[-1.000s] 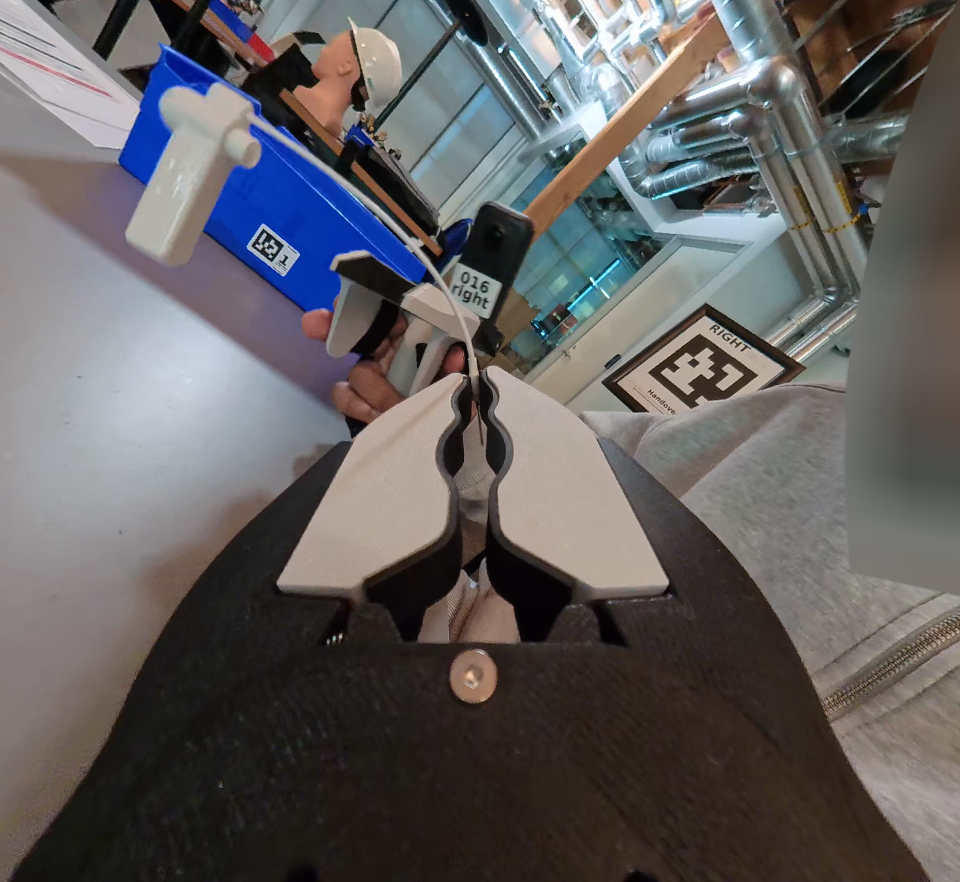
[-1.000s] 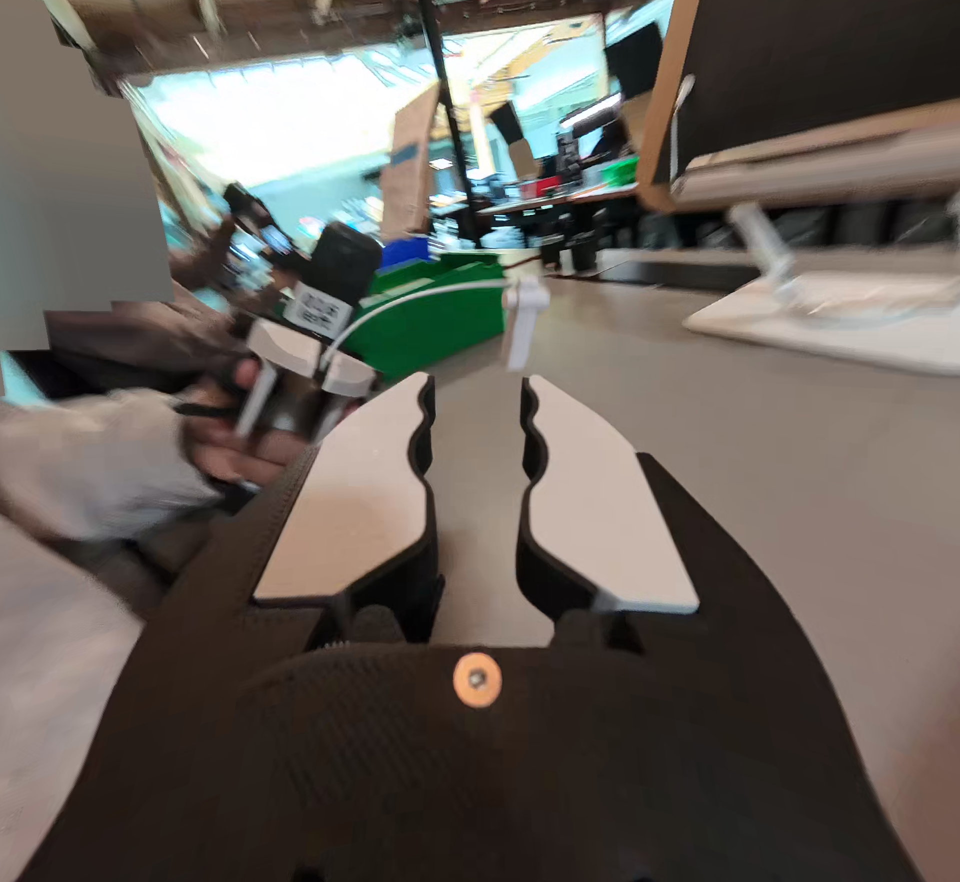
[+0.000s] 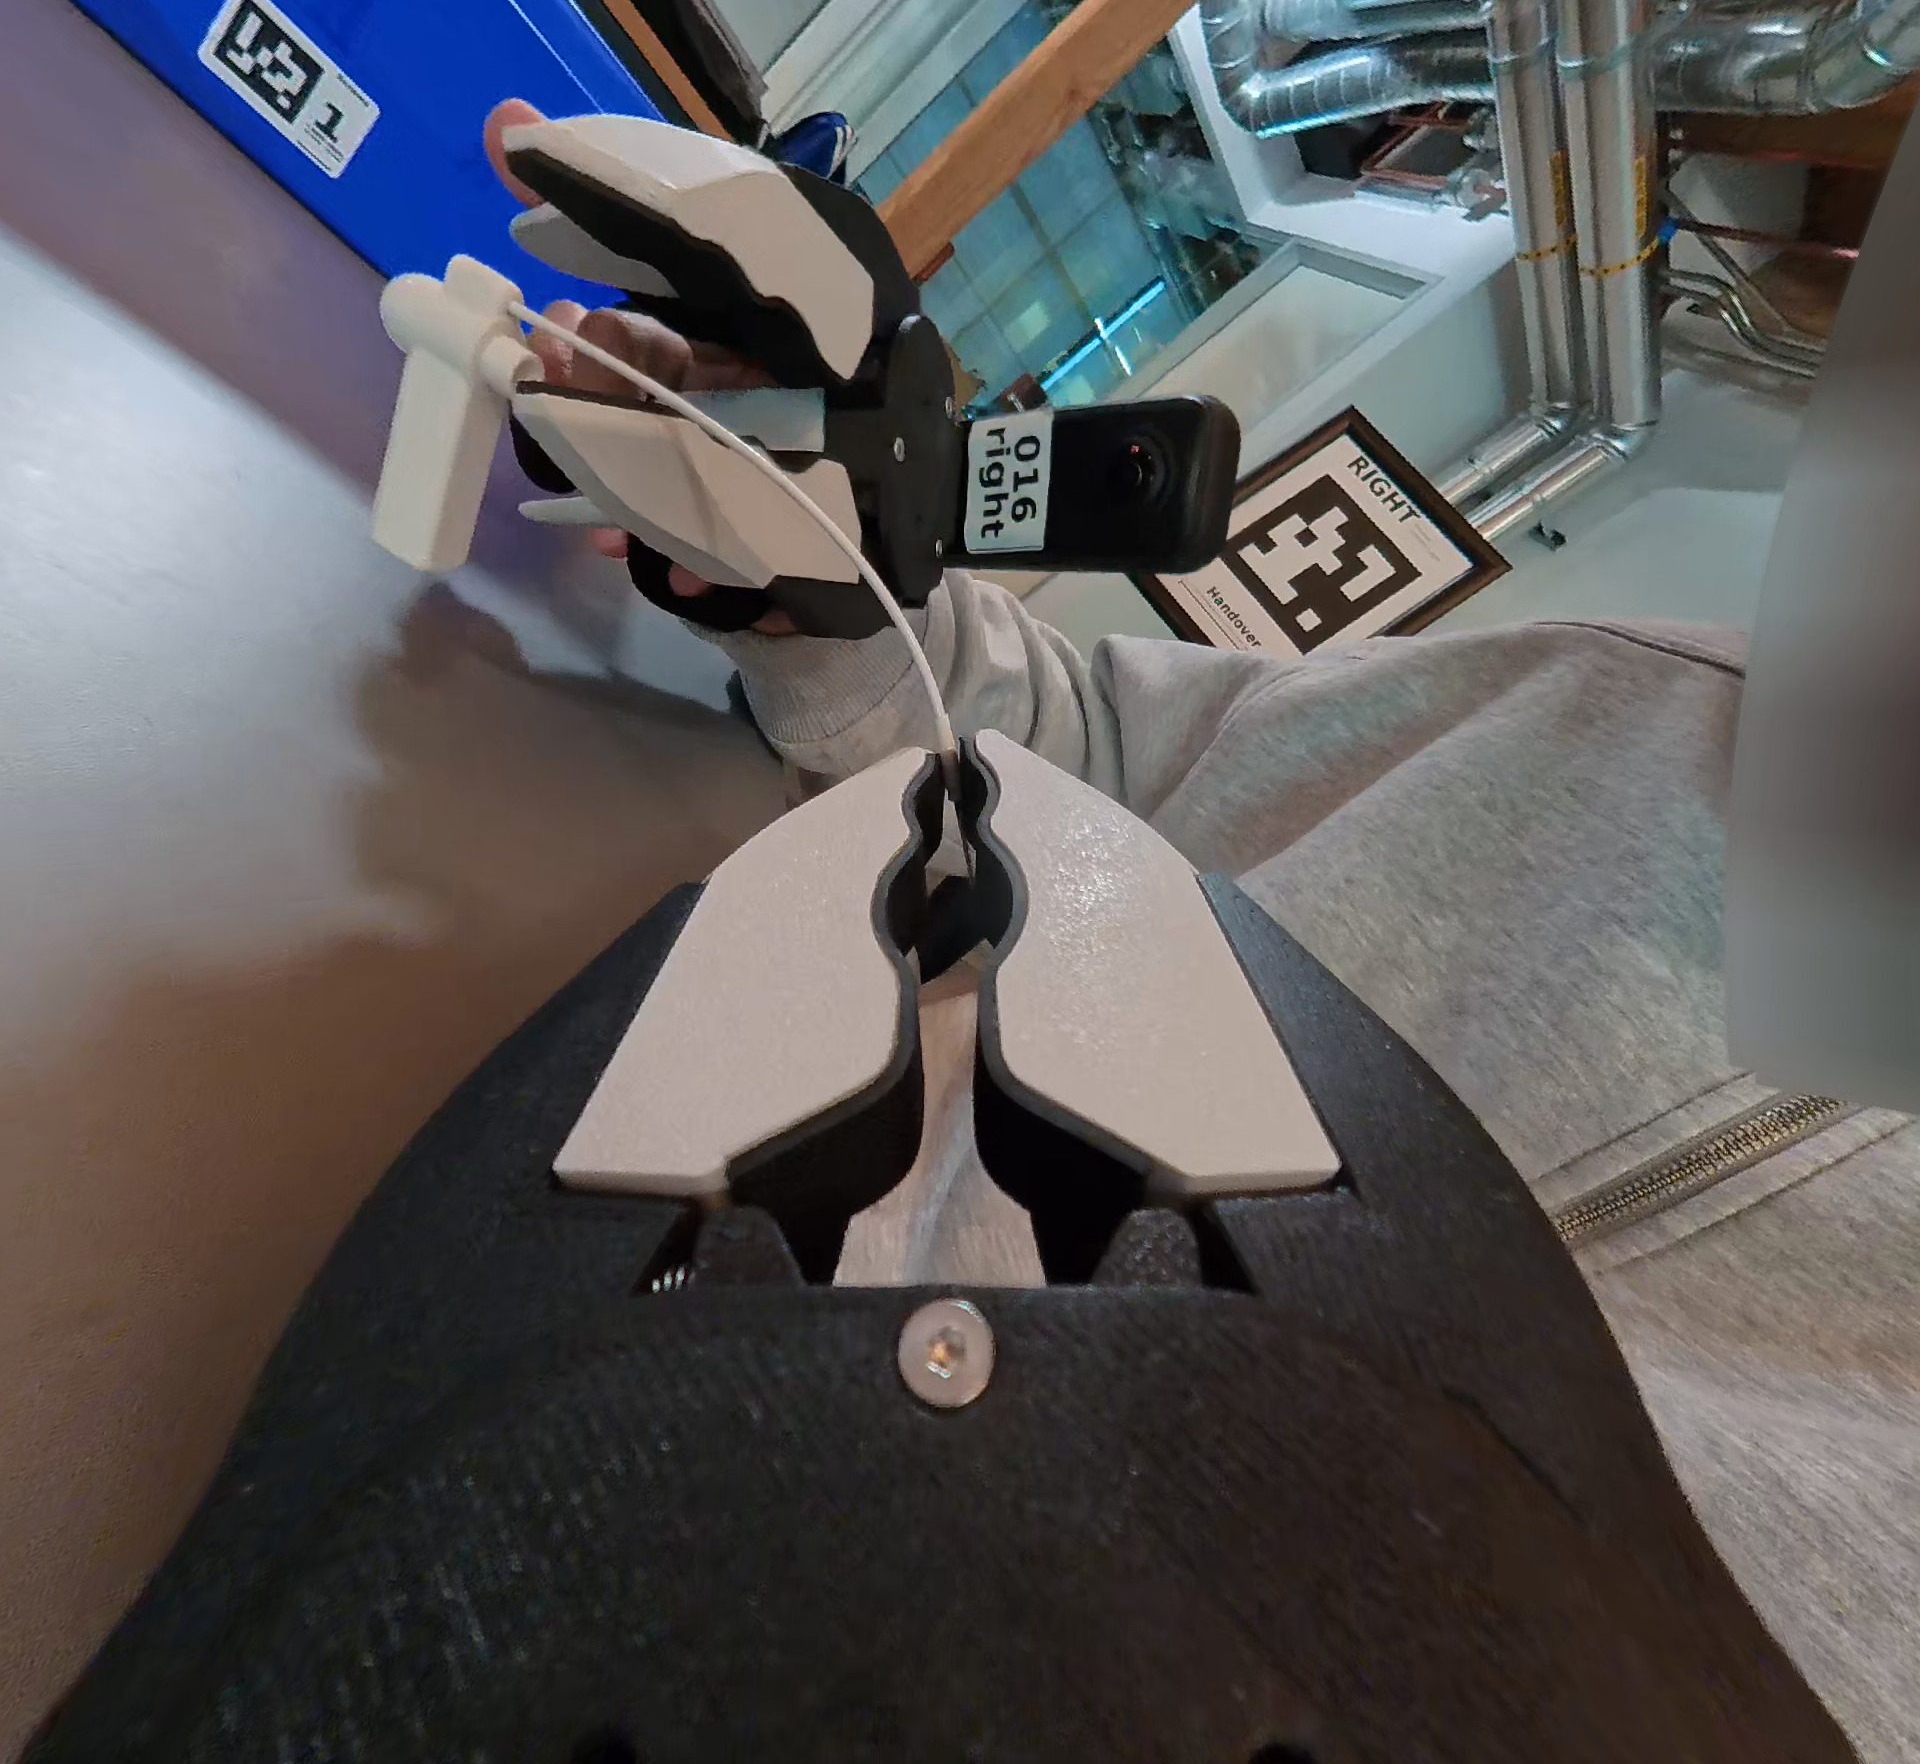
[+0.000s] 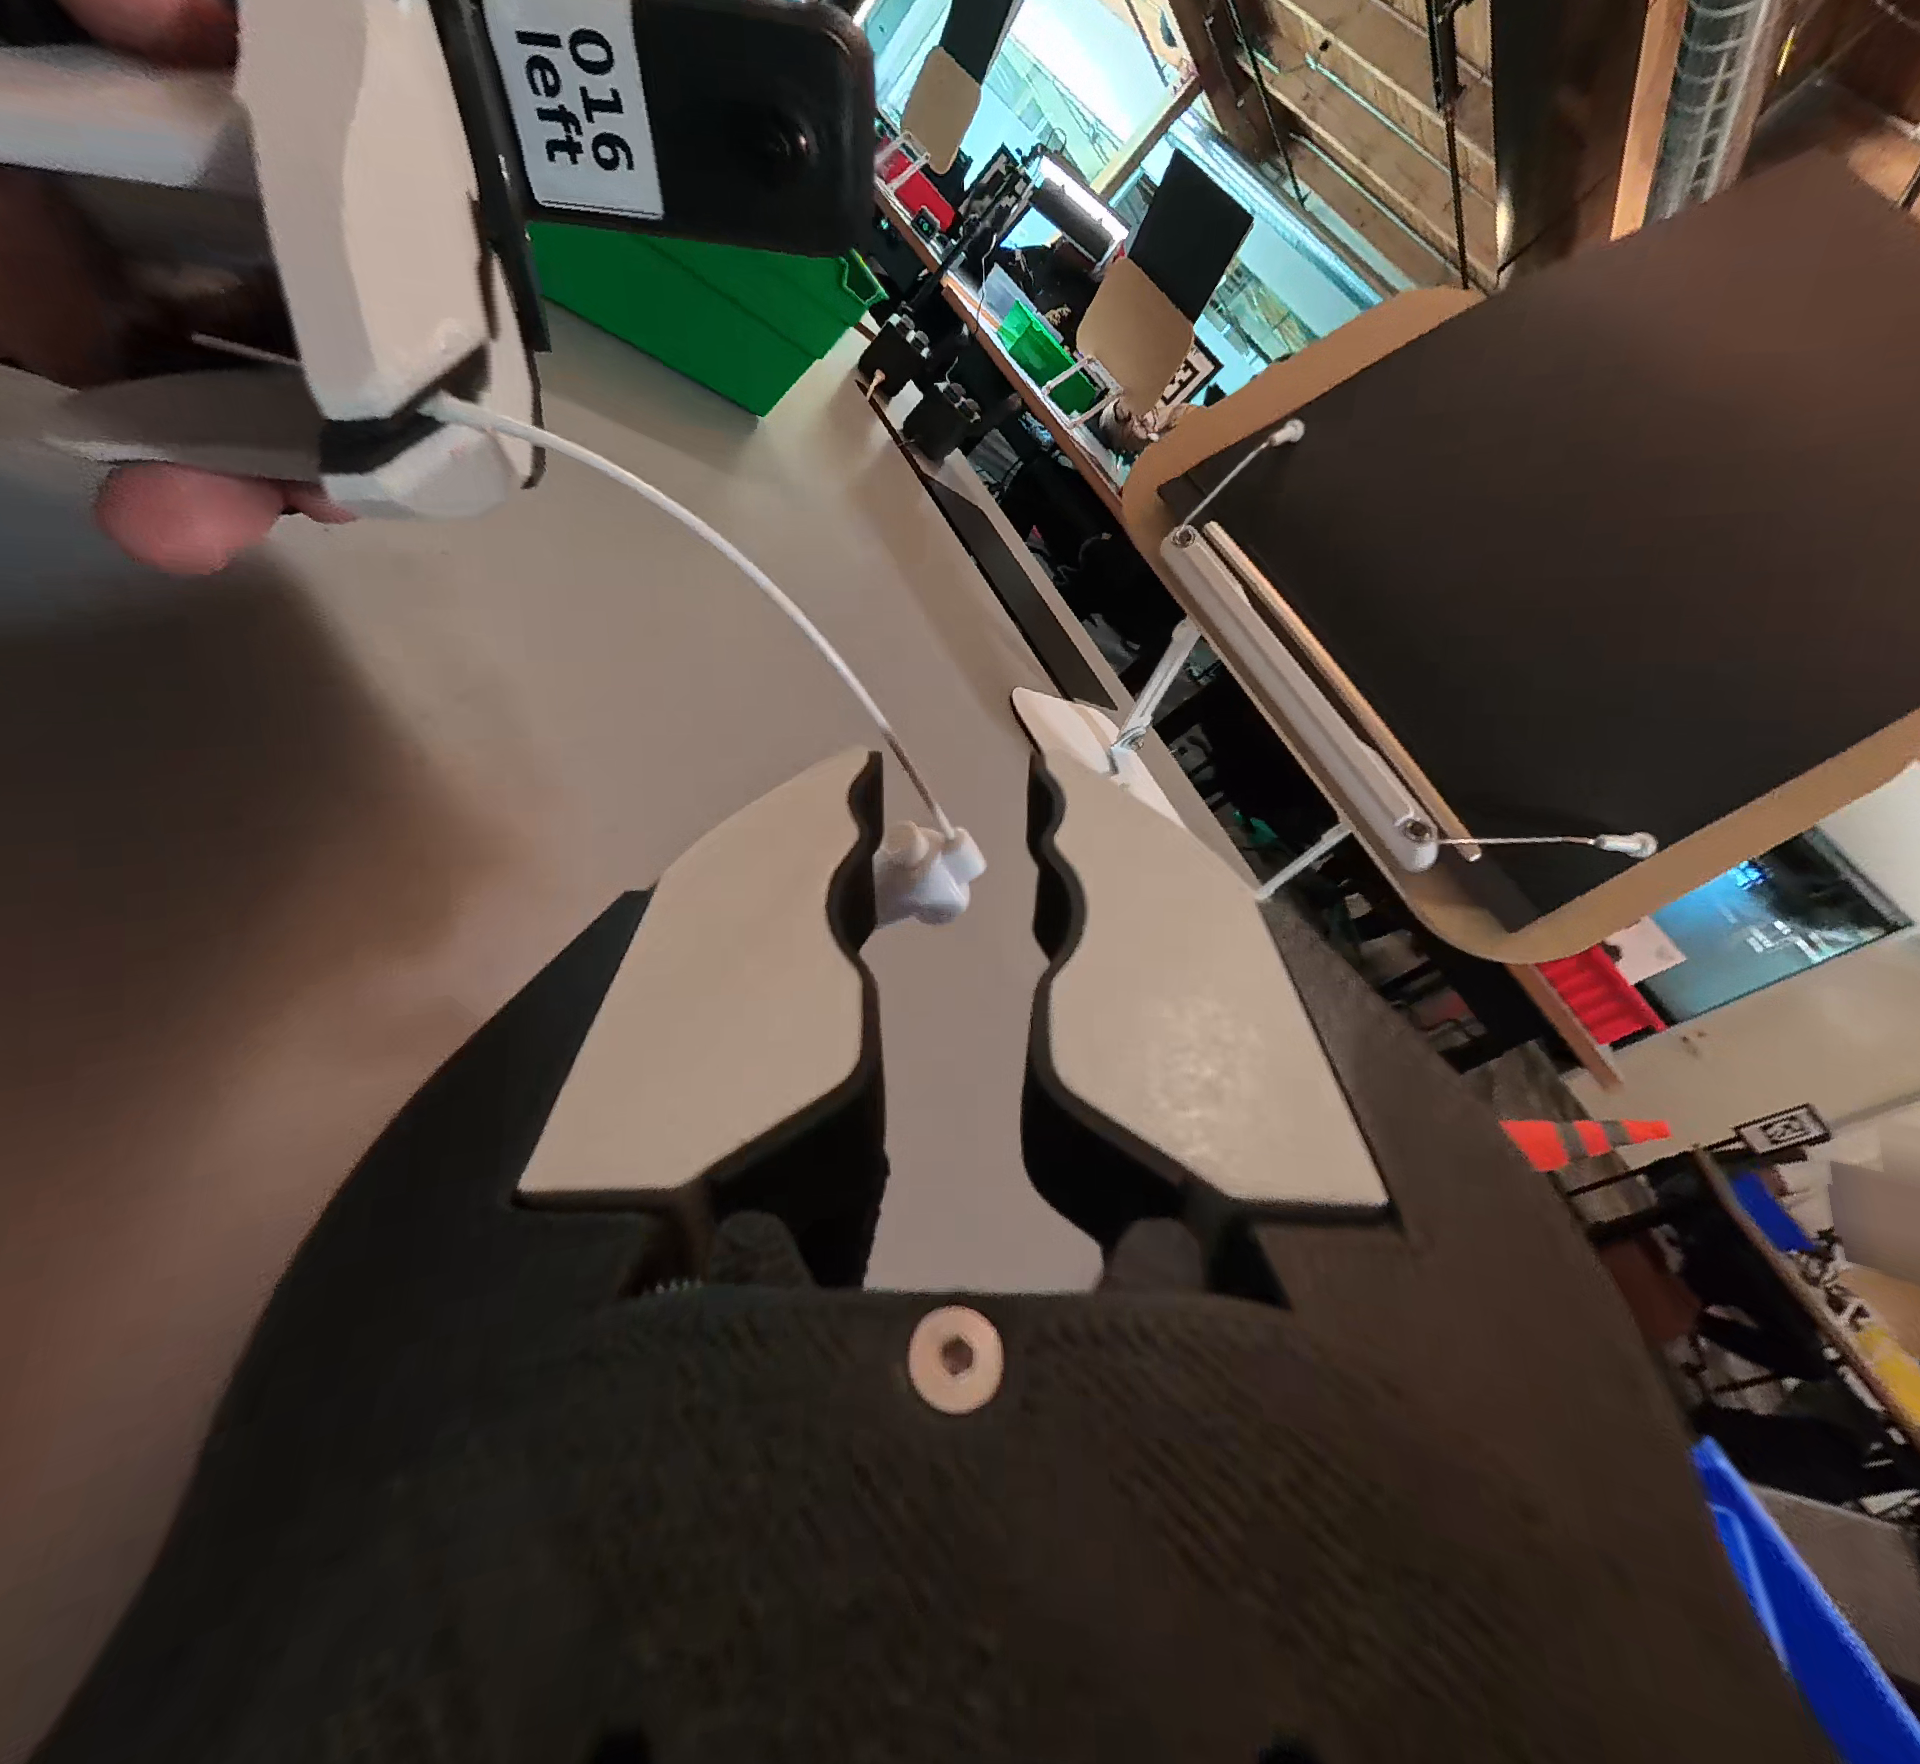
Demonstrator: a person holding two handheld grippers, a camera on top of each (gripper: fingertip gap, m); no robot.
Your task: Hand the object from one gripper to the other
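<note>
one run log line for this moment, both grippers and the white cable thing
left gripper: shut on cable end | right gripper: open, around white plug, not closed | cable: arcs between them | handover: pending

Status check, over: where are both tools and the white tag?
Left tool shut on cable. Right tool open around white tag, not gripping. Nothing in the way.

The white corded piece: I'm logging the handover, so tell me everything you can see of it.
The white corded piece is a matte, plastic-looking T-shaped block on a thin, arching white cord. The left gripper pinches the cord's far end in shut jaws. The block hangs in the air between the right gripper's open jaws, close to one finger.
</note>
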